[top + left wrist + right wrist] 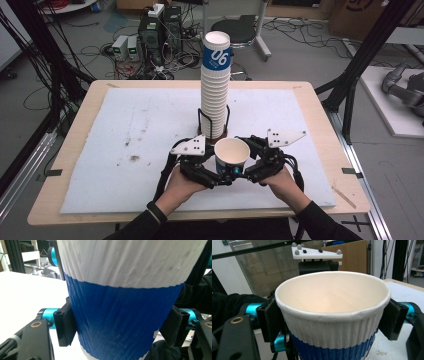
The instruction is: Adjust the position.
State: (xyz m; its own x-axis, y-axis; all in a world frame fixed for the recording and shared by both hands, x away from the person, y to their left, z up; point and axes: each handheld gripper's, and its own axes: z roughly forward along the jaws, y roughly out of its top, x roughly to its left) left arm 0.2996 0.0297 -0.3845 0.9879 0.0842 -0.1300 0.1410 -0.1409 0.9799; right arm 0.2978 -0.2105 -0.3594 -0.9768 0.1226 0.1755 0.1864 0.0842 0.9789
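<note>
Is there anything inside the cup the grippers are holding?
Empty. The right gripper view looks into the cup and shows bare pale walls; its bottom is hidden there. It stands upright, mouth up.

one loose paper cup [232, 153]; one tall cup stack [215, 90]; two grippers: left gripper [212, 172], right gripper [252, 167].

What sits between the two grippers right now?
A single paper cup, upright with its mouth up, sits between the left gripper and the right gripper. Both clamp it, as the high view and each gripper view show.
</note>
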